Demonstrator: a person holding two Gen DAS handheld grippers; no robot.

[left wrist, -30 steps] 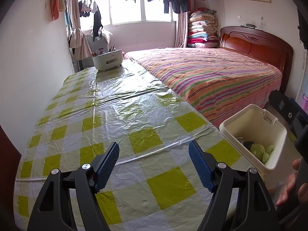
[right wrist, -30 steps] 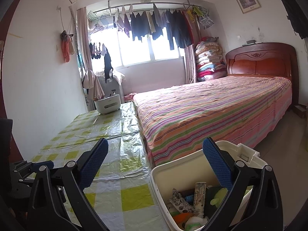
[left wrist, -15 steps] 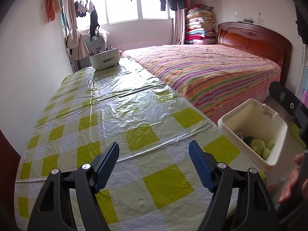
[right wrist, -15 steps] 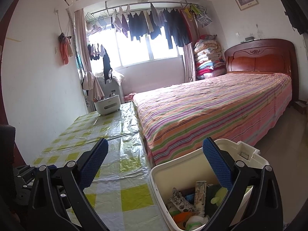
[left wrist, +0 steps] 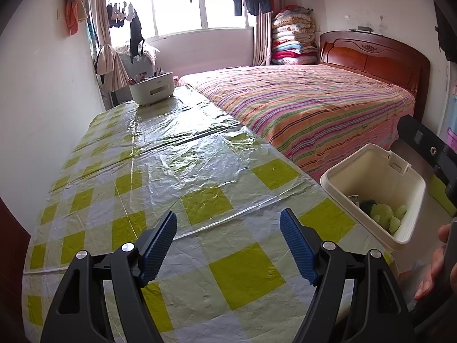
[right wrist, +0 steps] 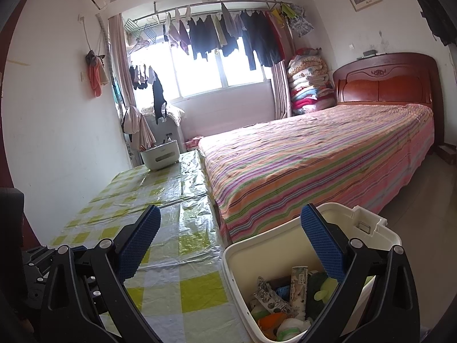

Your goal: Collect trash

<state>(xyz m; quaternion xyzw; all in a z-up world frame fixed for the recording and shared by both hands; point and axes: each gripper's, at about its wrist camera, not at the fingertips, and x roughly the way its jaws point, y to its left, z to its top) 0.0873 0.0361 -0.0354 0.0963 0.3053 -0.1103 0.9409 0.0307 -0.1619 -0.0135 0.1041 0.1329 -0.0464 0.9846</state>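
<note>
Both grippers stand wide and empty — the left gripper (left wrist: 228, 243) over the checked tablecloth (left wrist: 200, 171), the right gripper (right wrist: 228, 243) above the white bin (right wrist: 242, 260) beside it — trash (right wrist: 285, 300) lies inside the bin.

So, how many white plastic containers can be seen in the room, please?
2. One white bin with trash stands beside the table's near right edge. One white holder sits at the table's far end. Others may be hidden.

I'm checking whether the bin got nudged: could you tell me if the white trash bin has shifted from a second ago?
No. The white trash bin sits at the same table corner, beside the striped bed; only the view wobbles slightly.
</note>
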